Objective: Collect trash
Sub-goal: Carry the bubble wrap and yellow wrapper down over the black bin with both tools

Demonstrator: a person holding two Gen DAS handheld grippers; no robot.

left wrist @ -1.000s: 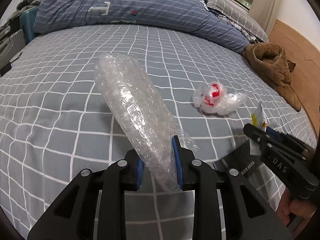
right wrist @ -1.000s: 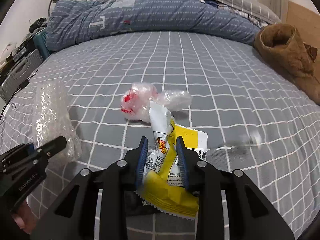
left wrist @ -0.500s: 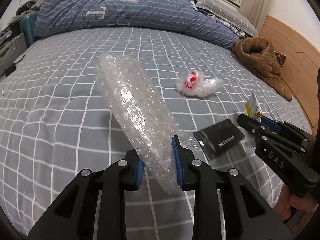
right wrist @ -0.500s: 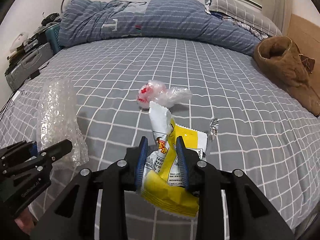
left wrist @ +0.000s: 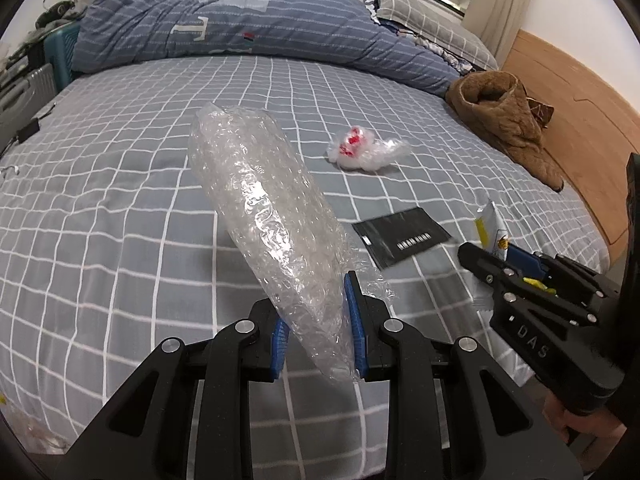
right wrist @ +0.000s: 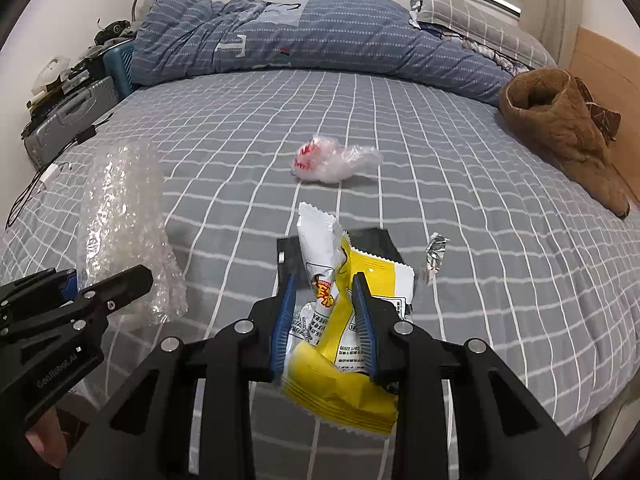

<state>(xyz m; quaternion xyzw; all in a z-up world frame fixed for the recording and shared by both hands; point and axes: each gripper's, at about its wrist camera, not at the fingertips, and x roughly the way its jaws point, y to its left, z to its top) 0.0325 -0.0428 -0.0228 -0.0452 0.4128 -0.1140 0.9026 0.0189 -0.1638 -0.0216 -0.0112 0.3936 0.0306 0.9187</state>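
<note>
My left gripper is shut on a roll of clear bubble wrap and holds it above the bed; it also shows in the right wrist view. My right gripper is shut on a yellow and white snack wrapper, seen at the right in the left wrist view. On the grey checked bedsheet lie a crumpled clear plastic bag with red print, a black flat pouch and a small foil scrap.
A folded blue striped duvet and pillows lie at the head of the bed. A brown fleece garment lies at the right edge. Cases and cables stand off the left side. A wooden panel runs on the right.
Both grippers have pulled back and up from the bed with their loads. The plastic bag now looks farther away, and the black pouch and foil scrap are uncovered.
</note>
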